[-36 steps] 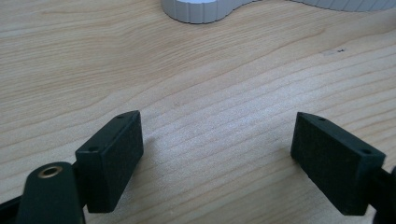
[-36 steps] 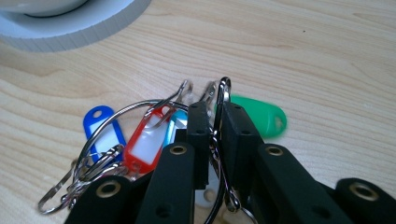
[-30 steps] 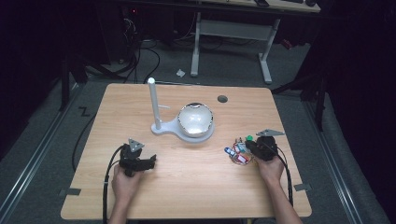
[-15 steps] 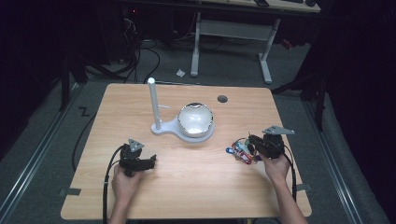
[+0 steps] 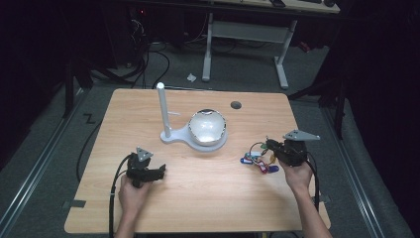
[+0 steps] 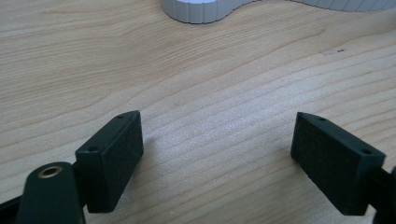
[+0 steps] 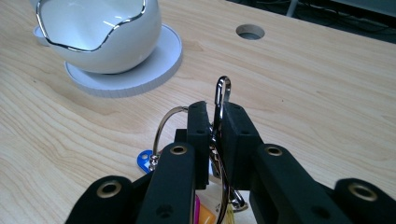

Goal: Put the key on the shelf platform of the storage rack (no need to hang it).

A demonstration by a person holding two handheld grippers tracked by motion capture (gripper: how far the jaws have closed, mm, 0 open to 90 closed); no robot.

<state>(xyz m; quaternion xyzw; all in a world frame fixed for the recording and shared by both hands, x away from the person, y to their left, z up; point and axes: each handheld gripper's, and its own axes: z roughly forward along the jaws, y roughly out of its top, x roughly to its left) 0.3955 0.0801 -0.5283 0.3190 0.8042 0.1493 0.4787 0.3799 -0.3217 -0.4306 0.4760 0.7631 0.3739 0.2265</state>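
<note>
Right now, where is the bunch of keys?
In the high view the bunch of keys hangs at the table's right side, right of the white bowl. The right claw is shut on its metal ring.

A bunch of keys (image 5: pixel 257 161) on metal rings hangs near the right edge of the tabletop, about midway along it. A silver carabiner loop (image 7: pixel 221 100) stands upright, pinched between the closed jaws of the right gripper (image 7: pixel 217 126). Blue, pink and yellow tags dangle below, just above the wood.
</note>
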